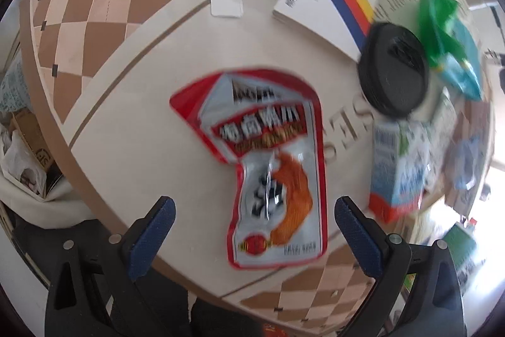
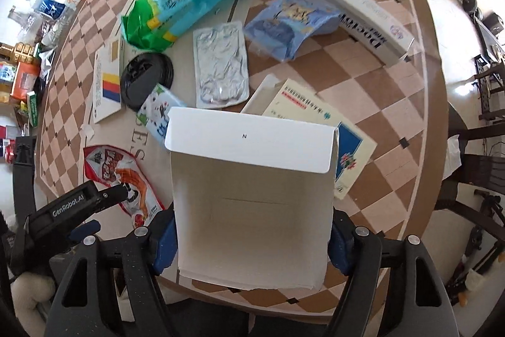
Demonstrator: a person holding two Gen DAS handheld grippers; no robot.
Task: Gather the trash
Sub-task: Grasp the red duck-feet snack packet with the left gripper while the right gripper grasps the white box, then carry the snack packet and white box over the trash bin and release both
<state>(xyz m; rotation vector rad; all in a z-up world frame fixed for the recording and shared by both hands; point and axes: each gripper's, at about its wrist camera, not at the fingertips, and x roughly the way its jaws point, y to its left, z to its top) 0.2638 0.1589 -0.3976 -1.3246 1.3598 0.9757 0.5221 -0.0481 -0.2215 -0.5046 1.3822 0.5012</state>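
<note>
A red and silver snack wrapper [image 1: 271,166] lies flat on the round table [image 1: 132,78]. My left gripper [image 1: 252,207] hangs just above the wrapper, open, with a blue pad on either side of its lower end. The right wrist view shows that same gripper [image 2: 121,193] over the wrapper [image 2: 116,169]. My right gripper [image 2: 252,242] points down at the table's near edge. A white open-topped carton [image 2: 252,201] fills the gap between its fingers, flap up, and both pads rest against its sides.
Litter covers the table: a black lid [image 2: 146,78], a green and blue bag [image 2: 183,5], a foil blister pack [image 2: 221,65], a blue pouch [image 2: 290,24], a small milk carton [image 2: 157,109] and flat medicine boxes [image 2: 109,84]. A box of rubbish [image 1: 25,153] stands beside the table.
</note>
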